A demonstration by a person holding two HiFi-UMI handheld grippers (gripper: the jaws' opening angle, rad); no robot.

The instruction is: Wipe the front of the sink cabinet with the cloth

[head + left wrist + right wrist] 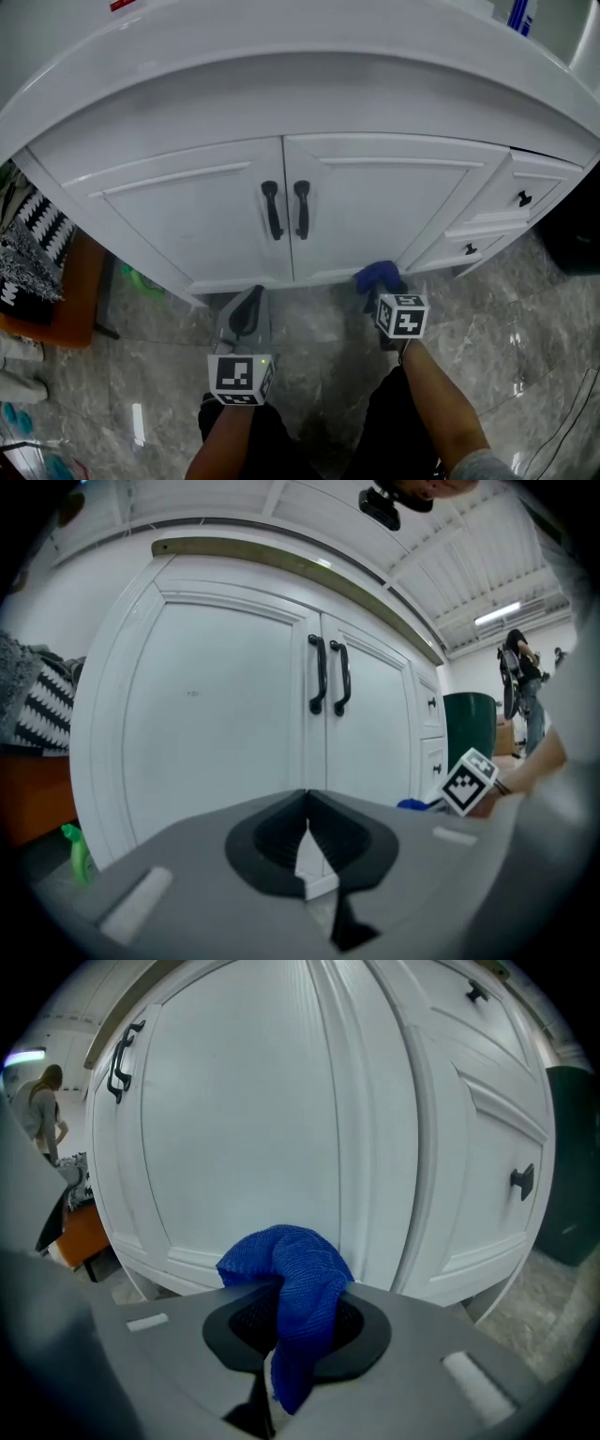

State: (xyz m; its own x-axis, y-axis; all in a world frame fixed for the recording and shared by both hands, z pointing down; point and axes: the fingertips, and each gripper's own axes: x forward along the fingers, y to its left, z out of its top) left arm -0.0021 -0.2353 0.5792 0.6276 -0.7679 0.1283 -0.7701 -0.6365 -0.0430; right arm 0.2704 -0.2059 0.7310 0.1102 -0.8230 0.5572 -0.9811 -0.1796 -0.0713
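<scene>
Right hand-held gripper (298,1326): jaws clamped on a bunched blue cloth (292,1265), with the wad bulging ahead of the tips and a tail hanging back between the pads. In the head view, low and right of centre, at the foot of the right door (375,202) of the sink cabinet (309,103). Touching the panel or just short of it: hard to tell. Left hand-held gripper (307,803): jaws together, nothing between them, low before the left door and near the floor (319,366).

Probably a wipe along the bottom of the right door. Push the wad on squarely, so that cloth and not hard jaw tip meets the paint. Run overlapping strokes up from the lower rail. Trace the groove round the recessed panel, where dust would likely lodge. Ease round the black handles (272,208) at frame centre instead of dragging across them. Leave the drawer fronts (520,187) at the right edge for last.

Cabinet: white, smooth, faintly glossy, with a front that bows outward and raised frames round flat panels. Handles: slim dark arched bars. Cloth: soft, nubbly knit, easily crushed and quick to take the shape of a moulding. Floor: grey veined stone-look tile with a sheen.
</scene>
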